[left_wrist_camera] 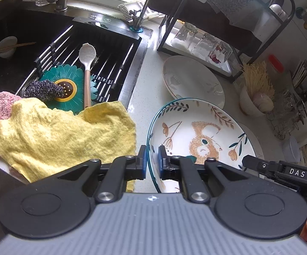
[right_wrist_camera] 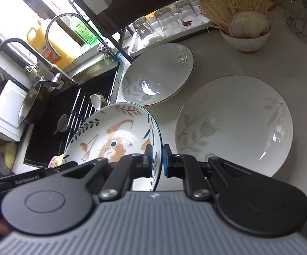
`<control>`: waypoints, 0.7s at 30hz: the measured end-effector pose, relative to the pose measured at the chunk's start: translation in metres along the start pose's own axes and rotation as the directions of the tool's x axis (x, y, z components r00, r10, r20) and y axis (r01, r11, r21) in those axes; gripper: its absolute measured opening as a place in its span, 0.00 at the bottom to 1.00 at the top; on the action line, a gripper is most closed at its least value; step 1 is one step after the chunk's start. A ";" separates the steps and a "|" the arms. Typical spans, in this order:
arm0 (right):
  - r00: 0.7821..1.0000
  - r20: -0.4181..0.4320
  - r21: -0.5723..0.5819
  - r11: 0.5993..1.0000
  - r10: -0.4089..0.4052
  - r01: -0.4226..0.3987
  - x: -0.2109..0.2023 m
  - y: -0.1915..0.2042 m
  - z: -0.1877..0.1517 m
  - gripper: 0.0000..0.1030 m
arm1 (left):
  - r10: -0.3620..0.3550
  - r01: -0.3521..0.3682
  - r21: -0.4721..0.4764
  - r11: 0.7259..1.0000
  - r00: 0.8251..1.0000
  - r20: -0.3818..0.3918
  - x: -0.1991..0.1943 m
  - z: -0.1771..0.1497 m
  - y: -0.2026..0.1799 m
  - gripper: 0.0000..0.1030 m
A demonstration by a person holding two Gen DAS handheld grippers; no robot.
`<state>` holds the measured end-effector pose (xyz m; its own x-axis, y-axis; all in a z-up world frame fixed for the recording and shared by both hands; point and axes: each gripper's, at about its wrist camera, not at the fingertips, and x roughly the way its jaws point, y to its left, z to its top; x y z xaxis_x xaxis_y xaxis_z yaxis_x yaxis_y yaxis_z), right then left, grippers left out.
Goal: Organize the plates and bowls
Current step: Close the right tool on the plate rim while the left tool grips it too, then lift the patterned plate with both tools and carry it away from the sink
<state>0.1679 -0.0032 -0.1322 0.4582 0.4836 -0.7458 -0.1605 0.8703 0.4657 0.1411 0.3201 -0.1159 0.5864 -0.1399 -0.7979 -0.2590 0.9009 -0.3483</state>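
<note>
Both tongs, left (left_wrist_camera: 152, 156) and right (right_wrist_camera: 157, 159), angled downward, clamp opposite rims of the squirrel plate (left_wrist_camera: 195, 131).

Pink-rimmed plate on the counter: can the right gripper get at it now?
Probably not yet: the right gripper is shut on the squirrel plate. The pink-rimmed plate itself lies uncovered.

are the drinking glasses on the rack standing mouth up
No, the glasses stand upside down on the white tray.
</note>
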 end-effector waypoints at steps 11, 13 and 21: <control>1.000 -0.017 -0.046 0.999 -0.008 0.007 -0.030 -0.012 -0.016 0.12 | 0.007 -0.006 -0.030 1.000 1.000 0.017 -0.022 -0.039 -0.020 0.12; 1.000 -0.012 -0.053 0.999 -0.007 0.007 -0.034 -0.013 -0.016 0.12 | 0.002 -0.002 -0.031 1.000 1.000 0.019 -0.024 -0.042 -0.023 0.12; 1.000 0.029 -0.049 0.999 -0.013 0.014 -0.054 -0.028 -0.015 0.12 | -0.031 0.030 0.015 0.999 0.999 0.032 -0.023 -0.040 -0.047 0.12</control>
<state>0.1343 -0.0520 -0.1116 0.4850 0.4693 -0.7379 -0.1967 0.8807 0.4308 0.1087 0.2643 -0.1006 0.6186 -0.1543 -0.7704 -0.2294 0.9023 -0.3650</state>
